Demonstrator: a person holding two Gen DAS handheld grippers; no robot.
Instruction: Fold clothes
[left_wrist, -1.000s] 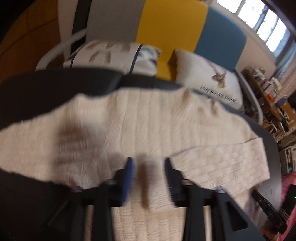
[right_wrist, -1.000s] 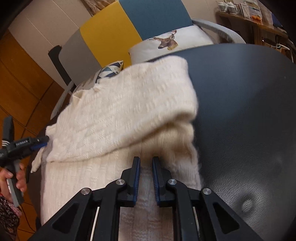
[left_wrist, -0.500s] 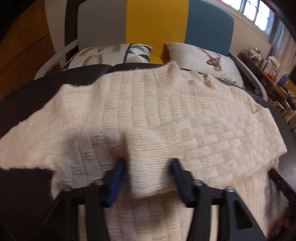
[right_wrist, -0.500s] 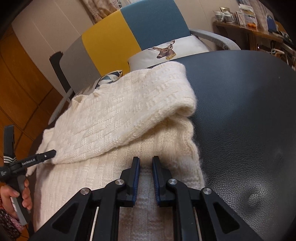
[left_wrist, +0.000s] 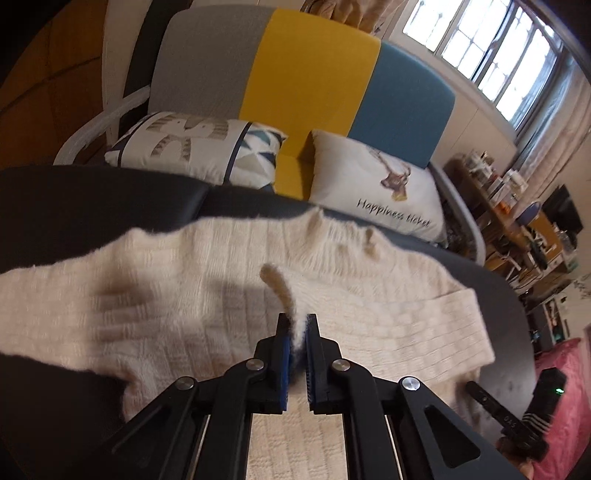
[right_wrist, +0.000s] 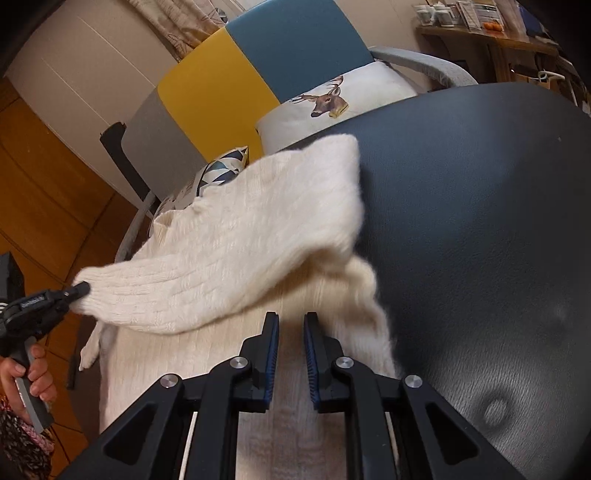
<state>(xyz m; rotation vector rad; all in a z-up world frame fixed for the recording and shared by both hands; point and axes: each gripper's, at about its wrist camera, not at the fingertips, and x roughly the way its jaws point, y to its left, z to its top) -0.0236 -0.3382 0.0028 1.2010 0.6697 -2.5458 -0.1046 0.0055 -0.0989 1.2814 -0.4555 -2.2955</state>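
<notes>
A cream knitted sweater (left_wrist: 207, 295) lies spread on a dark leather surface (right_wrist: 480, 221). My left gripper (left_wrist: 297, 325) is shut on the sweater's sleeve cuff (left_wrist: 284, 295) and holds it up above the body. In the right wrist view the left gripper (right_wrist: 79, 290) shows at the left, with the sleeve (right_wrist: 207, 280) stretched from it across the sweater (right_wrist: 295, 424). My right gripper (right_wrist: 291, 325) hovers over the sweater's body with a narrow gap between its jaws and nothing in it.
A sofa with grey, yellow and blue back panels (left_wrist: 303, 81) stands behind, with two printed cushions (left_wrist: 192, 147) (left_wrist: 376, 192). Cluttered shelves (left_wrist: 517, 206) and a pink cloth (left_wrist: 565, 398) are at the right. The right gripper shows at the lower right of the left wrist view (left_wrist: 476, 393).
My left gripper has closed on the sleeve cuff and lifted it, pulling the sleeve leftward across the sweater. The right gripper has stayed nearly still.
</notes>
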